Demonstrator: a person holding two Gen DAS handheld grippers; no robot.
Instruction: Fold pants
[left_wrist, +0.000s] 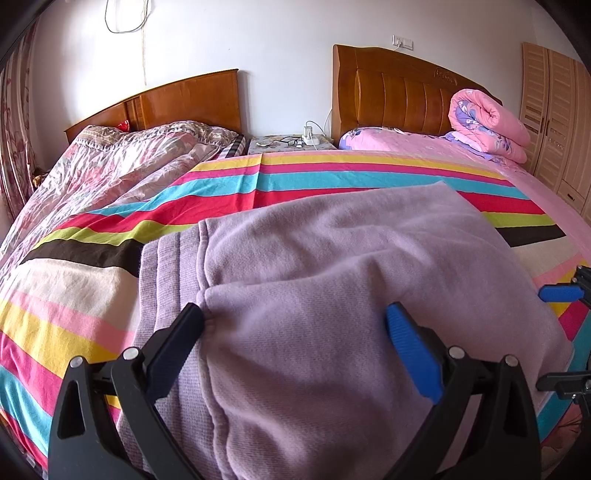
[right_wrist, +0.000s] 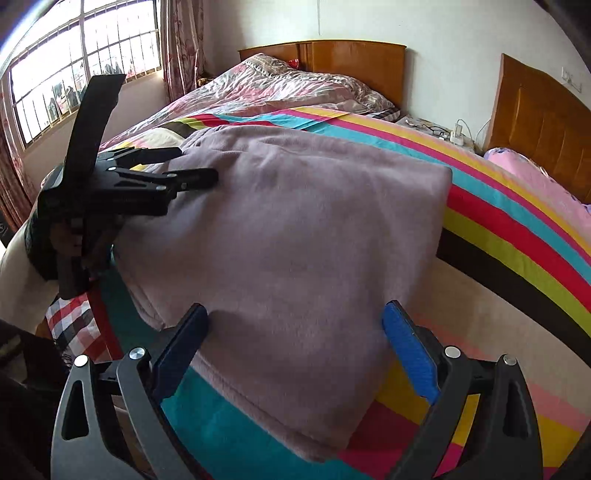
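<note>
Left wrist view: my left fingers (left_wrist: 295, 321) are spread wide over the lilac pants (left_wrist: 332, 266), folded at mid-frame on the striped bed sheet (left_wrist: 92, 288). My right fingers (right_wrist: 295, 317) gape too, holding nothing; a careless dip could snag the soft fleece and drag the fold open.

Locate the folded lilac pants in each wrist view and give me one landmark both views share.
Left wrist view: the lilac pants fill the lower centre, lying on the striped bedspread, between the open fingers of the left gripper.
Right wrist view: the pants fill the centre, ahead of the open right gripper.
Shared landmark: the nightstand with eyeglasses, between the two headboards.
</note>
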